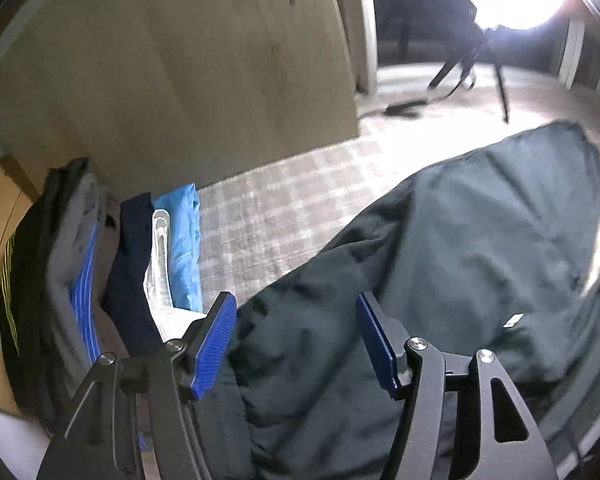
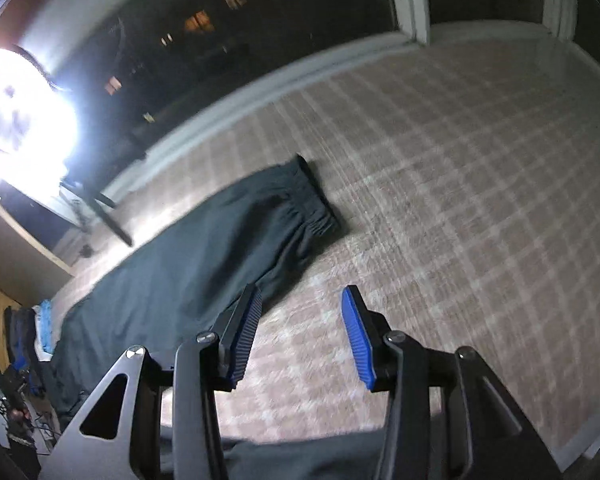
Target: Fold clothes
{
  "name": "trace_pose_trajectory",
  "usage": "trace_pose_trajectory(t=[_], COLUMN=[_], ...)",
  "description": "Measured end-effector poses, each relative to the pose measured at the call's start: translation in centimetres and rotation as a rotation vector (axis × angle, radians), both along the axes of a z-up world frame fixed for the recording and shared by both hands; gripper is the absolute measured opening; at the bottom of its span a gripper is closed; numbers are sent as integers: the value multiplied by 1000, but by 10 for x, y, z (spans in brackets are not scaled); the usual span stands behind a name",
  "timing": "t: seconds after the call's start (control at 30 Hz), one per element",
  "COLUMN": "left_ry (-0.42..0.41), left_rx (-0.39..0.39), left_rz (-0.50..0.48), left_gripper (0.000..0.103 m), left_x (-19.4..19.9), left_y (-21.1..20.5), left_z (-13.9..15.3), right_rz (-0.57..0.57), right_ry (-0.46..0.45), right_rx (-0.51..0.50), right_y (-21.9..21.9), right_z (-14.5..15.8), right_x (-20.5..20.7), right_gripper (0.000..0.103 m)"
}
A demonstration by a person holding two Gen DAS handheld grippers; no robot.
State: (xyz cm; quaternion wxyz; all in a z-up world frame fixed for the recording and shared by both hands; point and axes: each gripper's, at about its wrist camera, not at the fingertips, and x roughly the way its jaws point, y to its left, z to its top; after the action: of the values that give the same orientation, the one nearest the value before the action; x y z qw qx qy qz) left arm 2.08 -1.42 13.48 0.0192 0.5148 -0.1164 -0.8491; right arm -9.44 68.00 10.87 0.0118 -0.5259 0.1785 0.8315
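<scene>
dark green-grey cloth is what you are working with: a long garment [image 2: 204, 240] lies spread lengthwise on the checked carpet [image 2: 440, 168], its gathered elastic end [image 2: 312, 200] at the far side in the right wrist view and the rest running back toward you and to the left. it looks like trousers laid flat or already doubled leg on leg, though the blur leaves that unsettled, so the scene fits either a garment just laid out or one part-way through its folds.

your left claw [image 1: 296, 340] hangs just above the near part of the cloth with its blue pads well apart and nothing between them. your right claw [image 2: 300, 336] is likewise spread and empty, over bare carpet just right of the garment's long edge.

judge the fabric as soft, light and limp: it will sag and drag rather than hold a shape, and it should not slip much on the ribbed pads. a pinch at an edge or corner will carry it better than a bite into the middle, and the elastic band is the thickest, firmest place to grip. two matched holds along one end would keep a fold square.

to the left, by a wooden panel [image 1: 180, 72], a stack of other clothes [image 1: 140, 248] sits apart from the garment.
</scene>
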Motion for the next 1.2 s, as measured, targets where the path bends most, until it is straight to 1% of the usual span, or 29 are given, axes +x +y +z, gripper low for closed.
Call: trace_pose_trajectory(t=[0.07, 0.13, 0.2, 0.23, 0.3, 0.37, 0.43, 0.47, 0.5, 0.53, 0.57, 0.6, 0.63, 0.67, 0.7, 0.73, 0.8, 0.87, 0.97, 1.03, 1.13, 1.17, 1.2], left_ry=[-42, -90, -128, -145, -191, -233, -278, -302, -315, -313, -326, -341, -346, -345, -333, -320, -288, -256, -261, -272, -279, -283, -287], left_rx=[-41, -79, -82, -75, -83, -123, -169, -179, -175, -152, -120, -85, -58, -66, -100, -110, -61, -57, -69, -80, -105, -115, -130], left_rz=[-3, -12, -25, -35, -86, -147, -189, -195, -197, -197, -197, -198, -204, -203, -197, -185, -147, -130, -129, -134, -137, -134, -129], left_gripper=[60, 60, 60, 60, 63, 67, 68, 68, 71, 70, 66, 53, 38, 1, 1, 0, 0, 0, 0, 0, 9, 22, 50], left_x=[-11, -19, -25, -28, -35, -42, -49, -53, -54, -55, -54, -52, -49, -47, -44, -41, -38, -35, -31, -28, -21, -20, -18], left_y=[-6, -16, -23, -25, -23, -19, -17, -19, -22, -25, -29, -33, -35, -36, -37, -40, -49, -52, -51, -50, -49, -50, -51], left_z=[-12, -22, -33, -38, -50, -64, -78, -85, -89, -88, -88, -88, -87, -86, -84, -81, -71, -64, -64, -66, -69, -71, -72], right_rz=[48, 106, 159, 181, 236, 292, 348, 368, 391, 414, 438, 462, 488, 515, 543, 572, 625, 674, 744, 773, 818, 833, 848], right_ry=[-26, -47, -56, -58, -71, -85, -89, -89, -90, -92, -94, -95, -94, -88, -81, -75, -66, -61, -53, -64, -79, -84, -90], right_rx=[15, 56, 90, 99, 126, 167, 216, 232, 247, 260, 272, 285, 296, 304, 312, 320, 346, 368, 371, 378, 388, 392, 395], right_y=[-4, -14, -24, -29, -40, -53, -65, -69, -73, -76, -78, -81, -83, -86, -89, -93, -103, -115, -130, -134, -140, -142, -144], right_z=[-16, -29, -38, -42, -52, -60, -66, -67, -68, -69, -70, -70, -70, -69, -69, -69, -71, -74, -76, -80, -86, -88, -90], right_x=[-21, -42, -59, -67, -85, -102, -116, -121, -126, -130, -134, -137, -140, -143, -145, -148, -154, -162, -175, -178, -182, -184, -185], right_gripper=[42, 42, 44, 47, 49, 49, 50, 50, 50, 50, 50, 50, 50, 51, 52, 55, 57, 57, 57, 58, 60, 60, 60])
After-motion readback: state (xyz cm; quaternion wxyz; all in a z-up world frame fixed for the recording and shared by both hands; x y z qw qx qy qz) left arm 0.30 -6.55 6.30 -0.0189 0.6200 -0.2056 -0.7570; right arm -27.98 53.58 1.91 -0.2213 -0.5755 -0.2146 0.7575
